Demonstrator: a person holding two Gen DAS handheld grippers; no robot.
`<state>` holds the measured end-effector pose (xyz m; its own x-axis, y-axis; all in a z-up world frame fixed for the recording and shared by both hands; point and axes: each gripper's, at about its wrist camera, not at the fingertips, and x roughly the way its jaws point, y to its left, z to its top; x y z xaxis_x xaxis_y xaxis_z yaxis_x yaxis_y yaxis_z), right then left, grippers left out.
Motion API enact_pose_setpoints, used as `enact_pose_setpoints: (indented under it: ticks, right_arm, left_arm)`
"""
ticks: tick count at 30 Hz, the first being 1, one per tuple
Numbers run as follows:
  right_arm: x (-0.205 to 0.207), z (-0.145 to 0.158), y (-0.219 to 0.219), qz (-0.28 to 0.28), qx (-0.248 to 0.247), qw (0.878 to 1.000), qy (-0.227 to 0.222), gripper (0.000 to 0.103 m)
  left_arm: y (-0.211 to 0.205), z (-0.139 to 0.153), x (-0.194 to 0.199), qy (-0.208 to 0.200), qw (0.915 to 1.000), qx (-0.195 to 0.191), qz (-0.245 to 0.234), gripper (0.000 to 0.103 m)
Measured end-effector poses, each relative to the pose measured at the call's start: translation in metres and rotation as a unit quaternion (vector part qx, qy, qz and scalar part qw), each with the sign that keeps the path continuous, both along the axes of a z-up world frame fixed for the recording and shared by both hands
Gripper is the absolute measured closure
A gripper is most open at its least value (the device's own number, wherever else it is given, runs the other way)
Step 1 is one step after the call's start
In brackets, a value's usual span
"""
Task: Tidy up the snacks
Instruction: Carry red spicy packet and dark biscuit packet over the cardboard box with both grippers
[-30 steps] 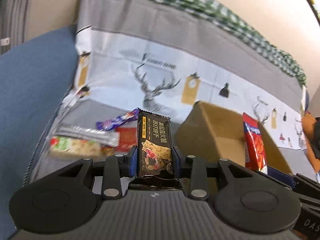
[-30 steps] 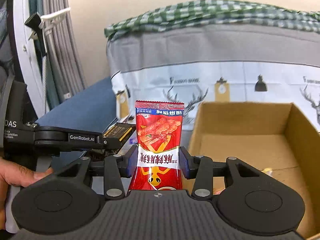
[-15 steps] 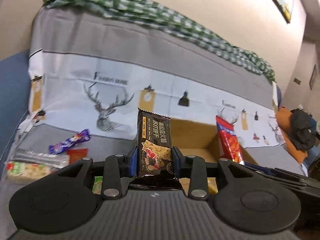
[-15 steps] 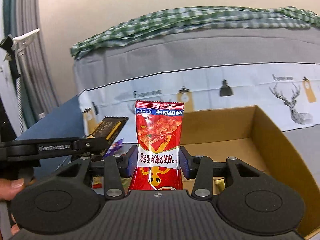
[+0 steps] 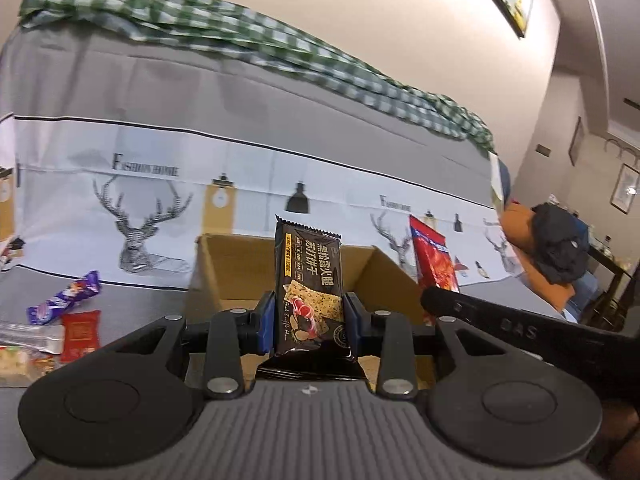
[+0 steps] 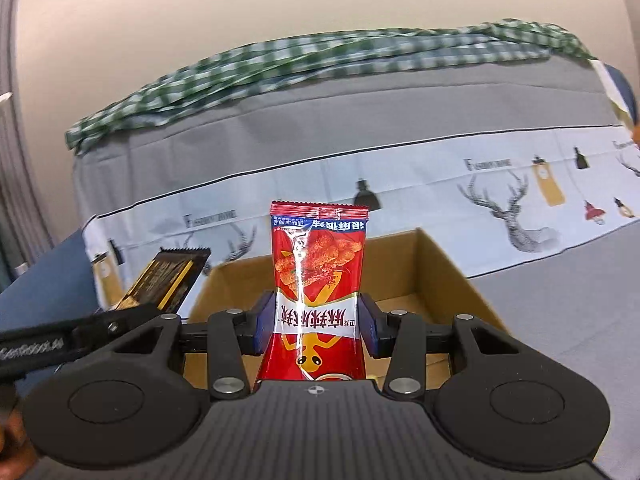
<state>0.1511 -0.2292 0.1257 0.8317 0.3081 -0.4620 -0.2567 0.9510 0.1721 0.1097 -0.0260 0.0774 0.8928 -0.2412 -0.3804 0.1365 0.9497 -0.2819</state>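
My left gripper (image 5: 309,320) is shut on a black cracker packet (image 5: 308,280), held upright in front of the open cardboard box (image 5: 212,272). My right gripper (image 6: 316,320) is shut on a red snack packet (image 6: 318,280), held upright over the same box (image 6: 444,264). The red packet also shows in the left wrist view (image 5: 434,260), and the black packet in the right wrist view (image 6: 168,280). Both grippers sit side by side at the box's near edge.
Several loose snacks lie left of the box on the grey sofa seat: a purple bar (image 5: 64,298), a small red packet (image 5: 80,334), a silver packet (image 5: 28,336). A deer-print cover (image 5: 160,184) and a green checked cloth (image 5: 240,40) drape the backrest. Dark clothes (image 5: 560,240) lie far right.
Both grippers have swung right and come closer to the box, with their packets still held. The loose snacks have slid to the left edge of the left wrist view.
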Motion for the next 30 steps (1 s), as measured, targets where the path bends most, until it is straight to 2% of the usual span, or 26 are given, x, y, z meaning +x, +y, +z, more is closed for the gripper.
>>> enact_pose_setpoints:
  ticks: [15, 30]
  right_arm:
    - [0.007, -0.002, -0.023, -0.075, 0.005, 0.997, -0.006, 0.058]
    - [0.006, -0.002, -0.023, -0.081, -0.001, 0.997, -0.015, 0.058]
  left_arm:
    - [-0.028, -0.007, 0.0, -0.002, 0.9982, 0.0, -0.06, 0.064]
    - [-0.035, -0.006, 0.003, -0.005, 0.9977, -0.002, -0.067, 0.064]
